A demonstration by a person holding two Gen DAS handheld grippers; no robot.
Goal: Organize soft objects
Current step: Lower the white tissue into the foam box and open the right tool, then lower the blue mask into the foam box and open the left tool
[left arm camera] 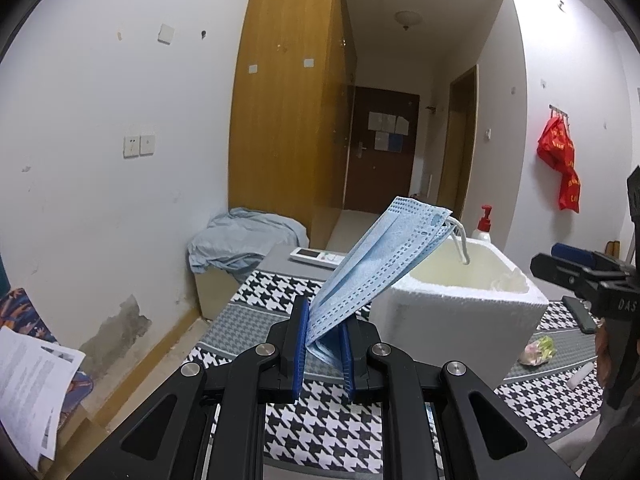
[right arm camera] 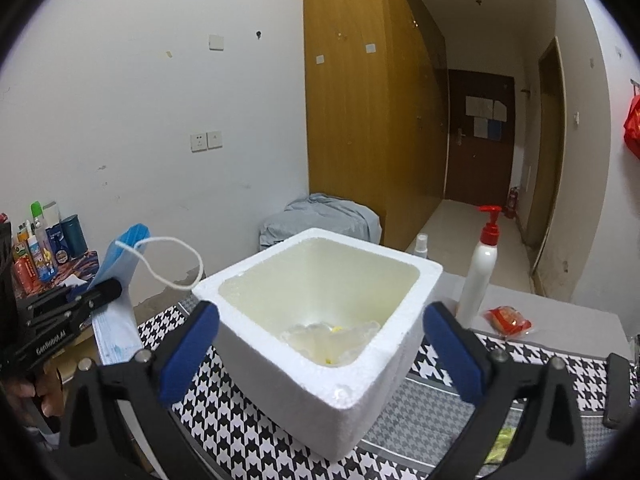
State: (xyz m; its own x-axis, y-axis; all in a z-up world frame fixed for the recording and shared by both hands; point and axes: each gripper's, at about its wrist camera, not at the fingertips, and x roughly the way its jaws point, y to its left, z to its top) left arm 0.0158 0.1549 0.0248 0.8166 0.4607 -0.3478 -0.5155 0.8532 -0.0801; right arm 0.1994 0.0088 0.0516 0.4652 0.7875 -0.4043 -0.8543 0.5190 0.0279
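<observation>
The step in hand looks like dropping the pale blue pleated disposable face mask (left arm camera: 372,264) into the white square styrofoam box (right arm camera: 320,320), which stands on the black-and-white houndstooth cloth (left arm camera: 320,428). To do it well, I judge the mask should be carried fully past the near rim until its bulk hangs over the opening, then lowered inside before the pinch loosens. A limp mask let go at the edge would likely drape over the wall, and its white elastic ear loop (right arm camera: 172,260) could snag on the rim.

In the left wrist view the left gripper (left arm camera: 323,344) sits at lower centre, its blue-padded fingers (left arm camera: 301,344) drawn close and clamped on the mask's lower end. The mask rises from there toward the centre right of the frame, its far end and loop over the box's near corner.

In the right wrist view the right gripper (right arm camera: 320,348) spreads wide across the lower frame, one blue pad on each side of the box. Whether the pads touch the walls I cannot tell, and it carries nothing. Crumpled clear plastic (right arm camera: 332,336) already lies at the box's bottom
</observation>
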